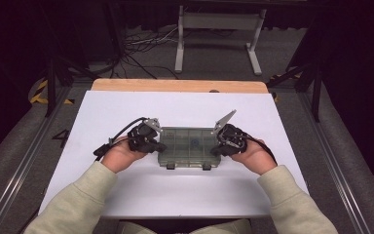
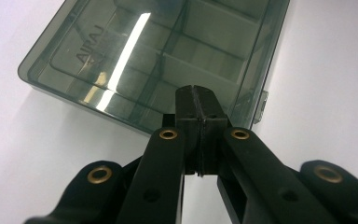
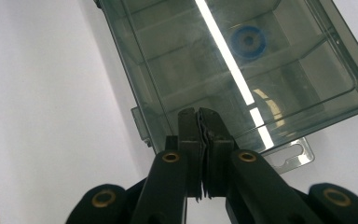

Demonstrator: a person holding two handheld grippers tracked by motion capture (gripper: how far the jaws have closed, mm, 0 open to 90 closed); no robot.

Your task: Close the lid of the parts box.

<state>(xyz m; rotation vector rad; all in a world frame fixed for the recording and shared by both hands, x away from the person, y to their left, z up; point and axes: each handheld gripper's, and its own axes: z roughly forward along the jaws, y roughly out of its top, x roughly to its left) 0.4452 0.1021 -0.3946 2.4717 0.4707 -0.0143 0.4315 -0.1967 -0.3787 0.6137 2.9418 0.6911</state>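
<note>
The smoky translucent plastic compartment box (image 1: pixel 189 146) lies closed at the centre of the white table (image 1: pixel 126 195), long axis running left to right. My left gripper (image 1: pixel 159 146) sits at its left end and my right gripper (image 1: pixel 216 149) at its right end, each equally near. Both are clenched with jaws together, grasping nothing, tips over the lid edge. The two latches (image 1: pixel 170 166) face the near side, so the next move likely goes there.

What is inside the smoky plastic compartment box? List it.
Through the closed lid of the box, dividers split it into compartments, and one holds a blue ring-shaped piece. Glare streaks and the dark tint hide parts of the other compartments, so more contents cannot be ruled out.
</note>
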